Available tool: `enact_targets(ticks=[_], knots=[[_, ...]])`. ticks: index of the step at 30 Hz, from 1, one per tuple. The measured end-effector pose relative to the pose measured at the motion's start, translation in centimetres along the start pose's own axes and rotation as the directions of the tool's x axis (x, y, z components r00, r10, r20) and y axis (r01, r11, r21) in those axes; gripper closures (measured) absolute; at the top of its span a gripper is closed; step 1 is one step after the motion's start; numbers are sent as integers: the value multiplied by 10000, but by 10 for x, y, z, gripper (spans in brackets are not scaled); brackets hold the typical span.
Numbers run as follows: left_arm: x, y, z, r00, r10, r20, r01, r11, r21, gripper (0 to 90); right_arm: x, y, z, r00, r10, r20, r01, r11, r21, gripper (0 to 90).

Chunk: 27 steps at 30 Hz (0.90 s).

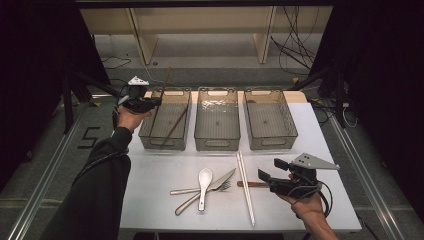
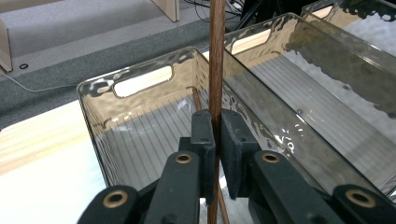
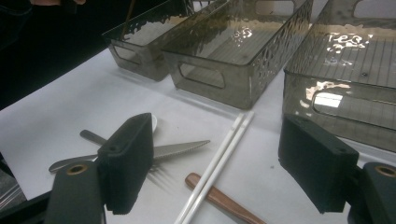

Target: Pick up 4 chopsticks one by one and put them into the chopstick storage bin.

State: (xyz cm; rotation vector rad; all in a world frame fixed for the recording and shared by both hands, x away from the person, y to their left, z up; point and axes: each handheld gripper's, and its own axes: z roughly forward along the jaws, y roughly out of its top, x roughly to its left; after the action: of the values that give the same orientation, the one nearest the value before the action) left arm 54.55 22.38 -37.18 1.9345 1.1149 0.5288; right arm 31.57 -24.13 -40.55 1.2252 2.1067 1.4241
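Note:
My left gripper (image 1: 154,102) hovers at the near left rim of the left bin (image 1: 146,134), shut on a brown chopstick (image 1: 165,80) that stands steeply, its lower end down in the bin. In the left gripper view the pads (image 2: 203,135) pinch this chopstick (image 2: 216,65) over the bin (image 2: 98,140). A second brown chopstick (image 1: 175,125) lies slanted inside that bin. My right gripper (image 1: 268,169) rests open near the table's front right, with nothing between its jaws. In the right gripper view the white chopsticks (image 3: 233,135) and a brown wooden handle (image 3: 219,198) lie just ahead of it.
Middle bin (image 1: 216,145) and right bin (image 1: 272,145) stand beside the left one along the far side. On the white tabletop (image 1: 150,175) lie a white spoon (image 1: 204,179), a knife (image 1: 222,179), a fork (image 1: 192,200), white chopsticks (image 1: 245,185) and the brown handle (image 1: 248,184).

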Motion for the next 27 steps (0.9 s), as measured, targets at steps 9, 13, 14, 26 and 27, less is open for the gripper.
enact_targets(ticks=[9, 13, 14, 26, 27], knots=[[-2, 0, -3, 9997, -144, -207, 149, 9995, 271, 688, 0, 0, 0, 10000, -50, -1, 50, 10000, -11, 276], [-7, 2, -14, 9989, -473, -73, 475, 9984, 315, 523, 0, 0, 0, 10000, -67, 17, 67, 10000, 21, 276], [-10, 2, -17, 9983, -568, 88, 566, 9980, 285, 476, 0, 0, 0, 10000, -66, 20, 66, 10000, 20, 276], [-45, -17, -56, 9848, -664, 1603, 714, 9971, -257, 220, -3, 2, -2, 10000, -45, 73, 45, 10000, -63, 276], [-48, -20, -58, 9833, -701, 1679, 770, 9964, -347, 208, -4, 3, -3, 10000, -3, 90, 3, 10000, -77, 276]])
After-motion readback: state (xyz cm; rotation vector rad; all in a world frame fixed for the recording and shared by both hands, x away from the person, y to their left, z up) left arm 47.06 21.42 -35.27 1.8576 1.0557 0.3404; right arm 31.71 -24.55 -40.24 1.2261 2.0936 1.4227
